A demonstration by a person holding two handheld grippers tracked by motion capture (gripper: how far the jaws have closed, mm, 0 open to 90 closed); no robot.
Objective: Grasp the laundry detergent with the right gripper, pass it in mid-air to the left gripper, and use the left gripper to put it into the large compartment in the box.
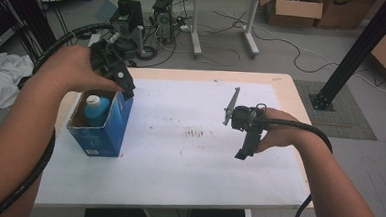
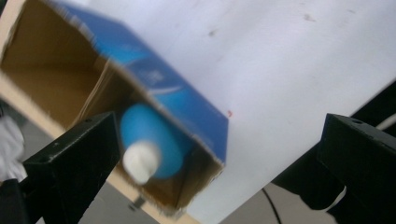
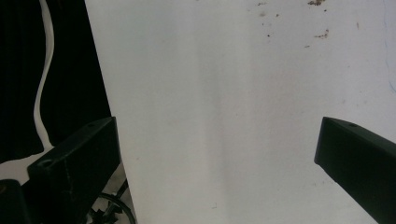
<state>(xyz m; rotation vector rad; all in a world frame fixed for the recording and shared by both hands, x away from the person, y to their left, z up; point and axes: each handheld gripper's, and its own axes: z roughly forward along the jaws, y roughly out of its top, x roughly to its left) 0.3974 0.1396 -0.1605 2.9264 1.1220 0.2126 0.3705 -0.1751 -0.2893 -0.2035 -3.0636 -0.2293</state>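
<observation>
A blue-printed cardboard box (image 1: pixel 102 121) with raw brown inner walls holds a smooth plastic bottle (image 1: pixel 97 108) on matt white paper (image 1: pixel 188 153).

You have two grippers in hand: the left gripper (image 1: pixel 127 91) at the far left, above the box, and the right gripper (image 1: pixel 242 153) to the right of the middle. On the table (image 1: pixel 187 183) you have one blue box (image 1: pixel 111 129), standing near the left edge with its top open. Inside it you have one blue bottle (image 1: pixel 97 110) with one white cap (image 2: pixel 141 161). On the floor at the far right you have two brown cardboard boxes (image 1: pixel 294 8).
</observation>
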